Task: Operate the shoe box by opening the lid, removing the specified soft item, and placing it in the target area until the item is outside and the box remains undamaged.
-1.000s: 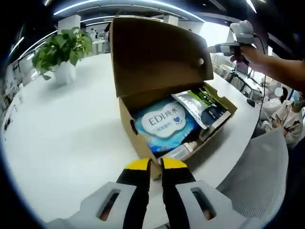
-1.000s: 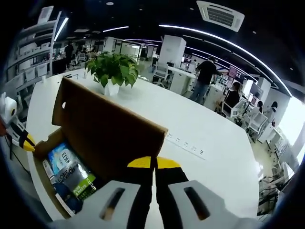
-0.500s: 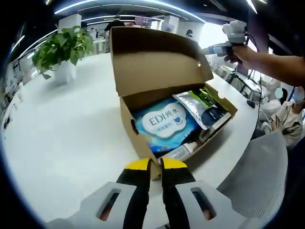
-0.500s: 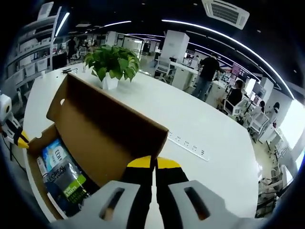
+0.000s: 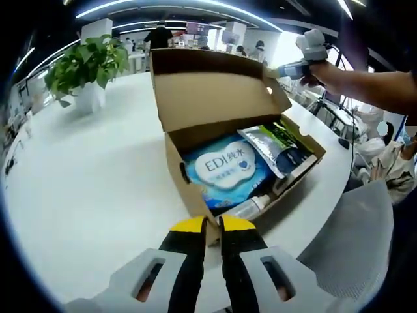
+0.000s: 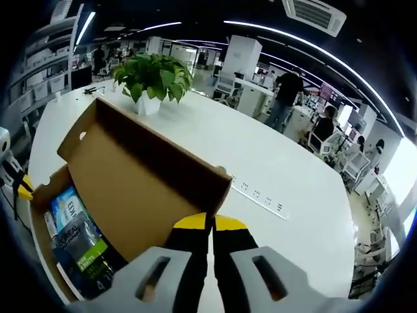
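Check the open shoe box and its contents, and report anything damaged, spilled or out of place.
Nothing stands out. The shoe box sits on the white table with its lid swung up, no tears or crushed edges visible. Inside, the blue wipes pack and the silver-green pouch lie flat, and a small bottle rests along the near wall. No spill shows.

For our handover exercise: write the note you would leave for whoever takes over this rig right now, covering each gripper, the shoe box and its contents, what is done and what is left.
Left gripper: shut, empty, at the near corner of the shoe box.
Right gripper: shut at the lid edge, holding it up.
Box sits on the white table, near its edge.
Inside: blue EDI wipes pack, silver-green L'Oreal pouch, a small bottle.
Done: lid open.
Left: lift out the soft item and place it on the table without damaging the box.
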`<state>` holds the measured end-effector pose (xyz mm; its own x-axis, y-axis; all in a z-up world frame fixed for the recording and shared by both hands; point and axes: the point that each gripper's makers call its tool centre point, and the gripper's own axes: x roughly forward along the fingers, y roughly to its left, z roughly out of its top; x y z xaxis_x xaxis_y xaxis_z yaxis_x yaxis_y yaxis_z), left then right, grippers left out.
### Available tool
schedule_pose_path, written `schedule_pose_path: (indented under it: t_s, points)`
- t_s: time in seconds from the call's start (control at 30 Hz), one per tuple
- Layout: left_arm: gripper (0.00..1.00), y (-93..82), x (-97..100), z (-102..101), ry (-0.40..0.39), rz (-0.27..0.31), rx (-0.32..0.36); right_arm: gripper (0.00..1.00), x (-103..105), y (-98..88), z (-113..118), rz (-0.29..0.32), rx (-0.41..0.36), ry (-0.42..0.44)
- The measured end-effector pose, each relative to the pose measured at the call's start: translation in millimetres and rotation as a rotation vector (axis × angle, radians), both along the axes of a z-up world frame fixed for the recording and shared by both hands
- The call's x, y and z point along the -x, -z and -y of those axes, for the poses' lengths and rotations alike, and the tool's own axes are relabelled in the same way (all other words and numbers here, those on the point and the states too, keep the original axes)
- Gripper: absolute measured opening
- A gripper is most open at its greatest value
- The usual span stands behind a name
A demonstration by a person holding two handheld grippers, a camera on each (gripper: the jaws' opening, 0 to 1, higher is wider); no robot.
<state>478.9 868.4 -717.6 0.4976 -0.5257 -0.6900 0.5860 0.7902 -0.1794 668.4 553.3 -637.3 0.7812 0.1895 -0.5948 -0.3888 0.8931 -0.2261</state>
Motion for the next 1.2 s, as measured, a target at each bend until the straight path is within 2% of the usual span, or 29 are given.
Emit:
schedule_pose_path:
  t_s: [0.77, 1.2]
  points:
    - [0.05, -1.2, -2.4, 0, -0.007, -0.006, 0.010, 0.00, -23, 39.0, 4, -0.097, 0.010, 0.007]
    - [0.05, -4.9, -0.4, 2, -0.007, -0.002, 0.014, 0.00, -28, 60.6, 4, -0.152, 0.023, 0.007]
